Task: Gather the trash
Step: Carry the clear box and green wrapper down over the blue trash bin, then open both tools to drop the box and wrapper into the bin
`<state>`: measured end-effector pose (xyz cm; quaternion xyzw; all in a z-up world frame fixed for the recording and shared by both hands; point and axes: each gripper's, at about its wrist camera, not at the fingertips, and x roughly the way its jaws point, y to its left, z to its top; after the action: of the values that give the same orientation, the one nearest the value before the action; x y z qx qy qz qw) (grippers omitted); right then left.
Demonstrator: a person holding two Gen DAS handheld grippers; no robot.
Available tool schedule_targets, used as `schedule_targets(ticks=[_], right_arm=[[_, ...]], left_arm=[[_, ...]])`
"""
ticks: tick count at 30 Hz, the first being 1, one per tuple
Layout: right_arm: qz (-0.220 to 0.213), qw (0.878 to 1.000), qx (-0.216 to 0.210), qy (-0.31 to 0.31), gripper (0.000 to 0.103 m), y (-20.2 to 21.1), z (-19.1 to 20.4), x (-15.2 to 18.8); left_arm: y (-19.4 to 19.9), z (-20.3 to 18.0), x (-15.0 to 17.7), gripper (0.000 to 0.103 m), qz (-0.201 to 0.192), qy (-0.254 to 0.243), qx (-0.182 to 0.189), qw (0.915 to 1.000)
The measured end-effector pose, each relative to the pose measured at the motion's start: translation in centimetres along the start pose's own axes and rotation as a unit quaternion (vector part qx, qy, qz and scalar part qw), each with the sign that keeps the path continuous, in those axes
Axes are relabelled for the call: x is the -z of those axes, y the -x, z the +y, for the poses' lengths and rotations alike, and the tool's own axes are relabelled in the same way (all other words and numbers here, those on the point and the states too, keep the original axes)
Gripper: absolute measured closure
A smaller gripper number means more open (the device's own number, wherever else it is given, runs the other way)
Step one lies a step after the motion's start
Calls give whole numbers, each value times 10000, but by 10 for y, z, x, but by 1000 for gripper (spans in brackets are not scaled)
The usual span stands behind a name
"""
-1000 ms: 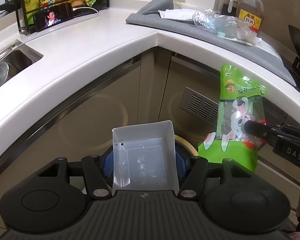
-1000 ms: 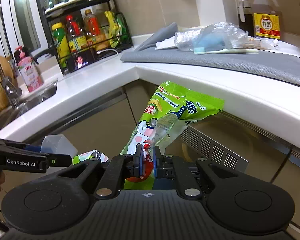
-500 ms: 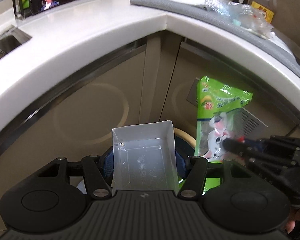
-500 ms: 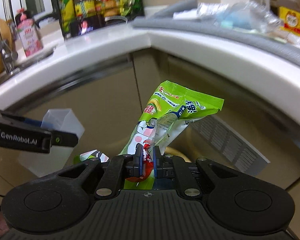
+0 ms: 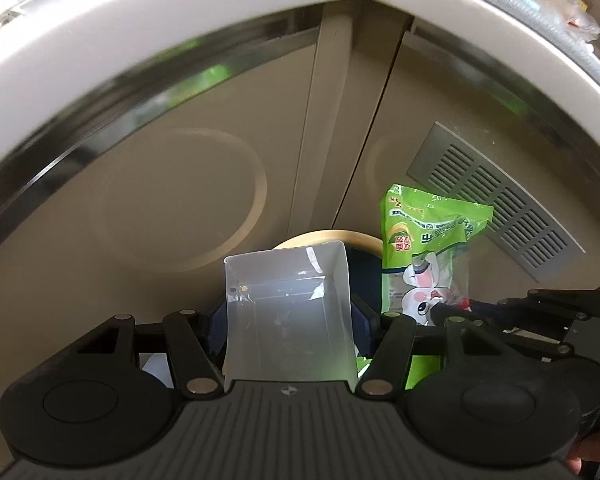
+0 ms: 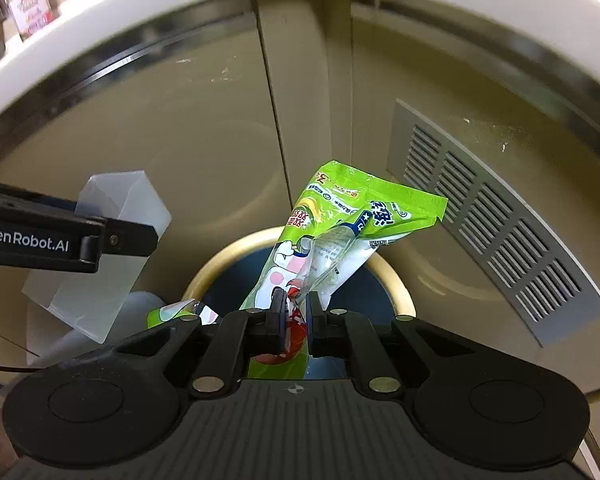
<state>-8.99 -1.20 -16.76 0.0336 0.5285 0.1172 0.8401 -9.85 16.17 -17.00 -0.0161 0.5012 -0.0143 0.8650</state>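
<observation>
My left gripper [image 5: 286,320] is shut on a clear plastic box [image 5: 286,316], held over a round bin with a tan rim [image 5: 328,236]. The box also shows in the right wrist view [image 6: 112,248], left of the bin [image 6: 216,264]. My right gripper [image 6: 294,320] is shut on a green snack wrapper [image 6: 340,232] with a cartoon rabbit, held upright above the bin's dark opening. In the left wrist view the wrapper [image 5: 424,248] hangs right of the box, with the right gripper [image 5: 440,312] pinching its lower part.
Beige cabinet doors [image 5: 160,208] curve behind the bin under a white countertop edge [image 5: 180,8]. A grey vent grille [image 6: 492,224] sits on the right door. Another green wrapper piece [image 6: 172,314] lies low at the left of the bin.
Both grippers have dropped from counter height to below the countertop edge, carrying the box and the wrapper down over the bin. The grips are unchanged.
</observation>
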Motion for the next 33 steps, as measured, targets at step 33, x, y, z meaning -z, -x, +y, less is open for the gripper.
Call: schedule_targets(ticks=[33], right_arm=[[1039,9943,215,67,92,-83,12,-31]], left_arm=[[-81,-15,-24,37,911,-303,-225,9951]])
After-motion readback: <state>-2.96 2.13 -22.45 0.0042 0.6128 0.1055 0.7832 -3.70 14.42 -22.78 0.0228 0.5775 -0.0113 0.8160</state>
